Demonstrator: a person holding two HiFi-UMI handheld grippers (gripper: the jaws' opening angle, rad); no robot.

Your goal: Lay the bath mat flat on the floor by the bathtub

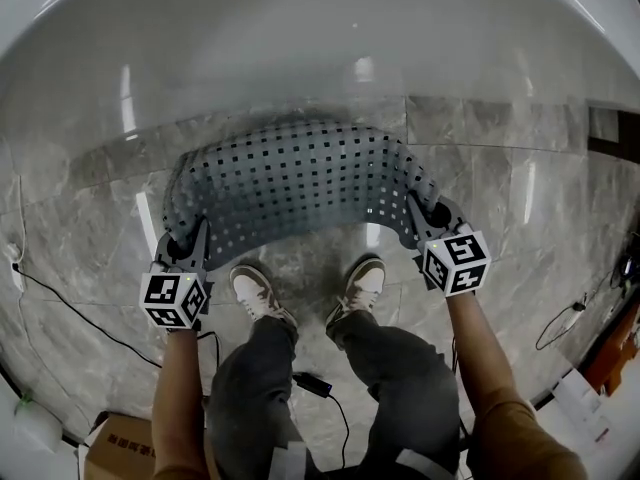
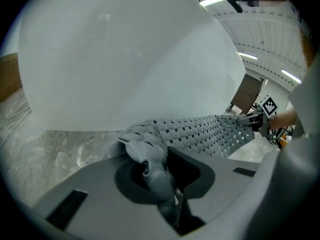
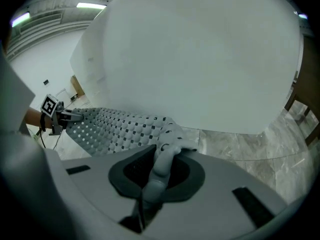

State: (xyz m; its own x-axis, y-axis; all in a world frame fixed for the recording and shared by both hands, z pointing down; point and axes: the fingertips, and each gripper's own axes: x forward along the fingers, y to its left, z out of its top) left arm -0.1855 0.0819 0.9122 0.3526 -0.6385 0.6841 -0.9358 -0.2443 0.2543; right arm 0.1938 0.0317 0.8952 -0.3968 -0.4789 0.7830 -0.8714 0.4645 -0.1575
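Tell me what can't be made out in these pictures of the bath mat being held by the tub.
- Head view: the bath mat hides the floor under it, so contact is unseen.
- Gripper views: bunched mat covers the pads of the left gripper and right gripper.
- Head view: the bathtub runs past the top edge.

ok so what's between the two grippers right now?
The bath mat, stretched from the left gripper to the right gripper, each shut on one end. The head view shows the whole span.
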